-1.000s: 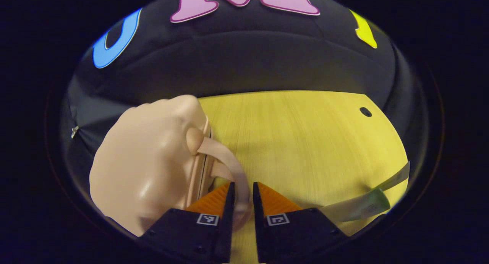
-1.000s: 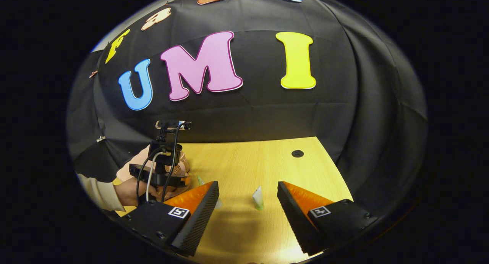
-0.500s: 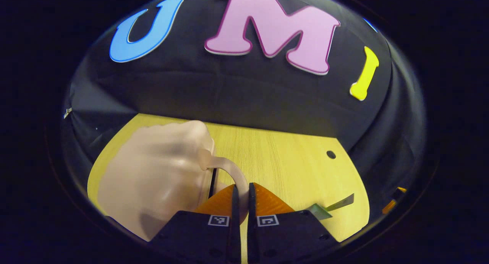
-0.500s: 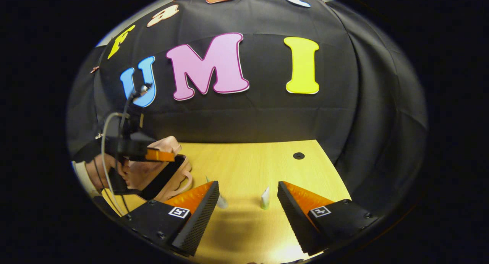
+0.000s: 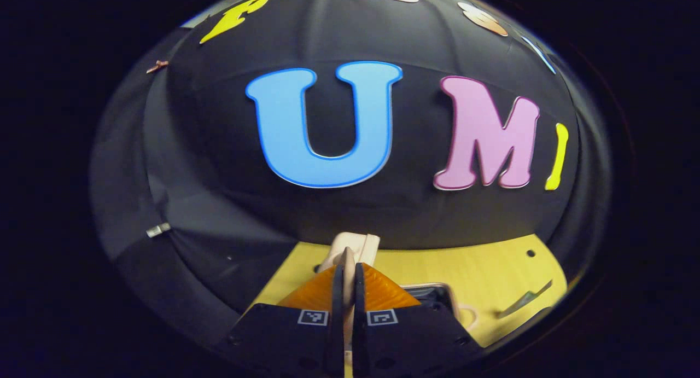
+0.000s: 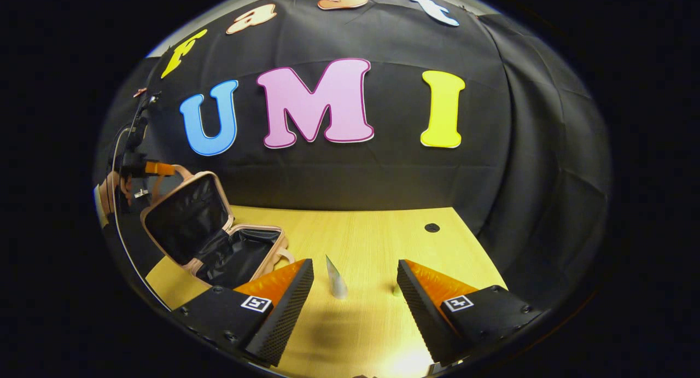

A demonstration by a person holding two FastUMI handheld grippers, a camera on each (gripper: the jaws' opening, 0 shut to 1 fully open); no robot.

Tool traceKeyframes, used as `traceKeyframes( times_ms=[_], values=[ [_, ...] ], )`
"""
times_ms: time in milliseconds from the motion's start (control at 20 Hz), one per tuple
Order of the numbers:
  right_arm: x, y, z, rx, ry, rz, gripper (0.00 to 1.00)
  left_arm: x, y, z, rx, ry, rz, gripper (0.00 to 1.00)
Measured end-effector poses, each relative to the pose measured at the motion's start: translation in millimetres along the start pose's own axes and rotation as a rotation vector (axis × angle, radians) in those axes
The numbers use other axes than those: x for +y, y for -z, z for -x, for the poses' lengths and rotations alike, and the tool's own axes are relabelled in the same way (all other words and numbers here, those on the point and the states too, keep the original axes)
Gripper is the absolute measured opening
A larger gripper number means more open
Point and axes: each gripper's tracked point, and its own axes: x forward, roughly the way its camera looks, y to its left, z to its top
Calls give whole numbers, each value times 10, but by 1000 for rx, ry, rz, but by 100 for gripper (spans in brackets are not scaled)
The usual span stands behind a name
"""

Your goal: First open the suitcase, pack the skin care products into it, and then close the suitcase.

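Note:
The beige suitcase (image 6: 219, 241) lies open at the table's left. Its lid (image 6: 183, 216) is raised and shows black lining. My left gripper (image 6: 153, 168), held by a hand, is shut on the lid's handle (image 5: 353, 245), and in the left gripper view the gripper (image 5: 345, 277) has the beige strap pinched between its orange fingers. The dark inside of the suitcase's base (image 5: 435, 295) shows just to the right of them. My right gripper (image 6: 355, 288) hovers open over the table. A pale tube (image 6: 336, 279) stands between its fingers, and a small green-tipped tube (image 6: 395, 290) sits by the right finger.
The wooden table (image 6: 372, 236) has a small round hole (image 6: 432, 227) near its back right corner. A tube (image 5: 524, 301) lies on the table to the right of the suitcase. The black cloth wall runs close behind the table.
My left gripper has swung the lid up by its handle, so the suitcase went from nearly closed to wide open. The right gripper stayed open and shifted slightly.

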Motion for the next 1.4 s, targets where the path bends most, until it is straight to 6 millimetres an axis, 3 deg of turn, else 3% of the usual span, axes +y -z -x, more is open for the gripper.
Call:
traceKeyframes(
  times_ms=[250,450,650,800,900,1000,1050,1200,1300,1400],
  values=[
    [12,52,98,22,95,-21,98,964,586,-503,59,-47,20,11],
    [43,94,264,26,165,-2,98,1566,1280,-919,169,-76,88,11],
    [-28,251,356,63,225,-31,97,1806,1976,-1275,281,-88,234,11],
    [-26,323,402,78,243,-22,97,1828,2299,-1381,313,-135,210,12],
    [22,308,416,74,235,-7,98,1959,2225,-1329,293,-223,145,22],
    [45,266,417,63,228,2,97,2012,1855,-1243,204,-251,119,27],
    [41,248,418,56,227,-2,96,2024,1715,-1148,160,-256,113,38],
    [-23,221,391,40,228,-19,96,1842,1243,-721,40,-225,100,98],
    [-97,203,363,35,229,-29,97,1552,986,-386,-35,-194,55,97],
    [-190,165,325,21,232,-34,97,1118,742,-41,-107,-145,-6,97]
  ],
)
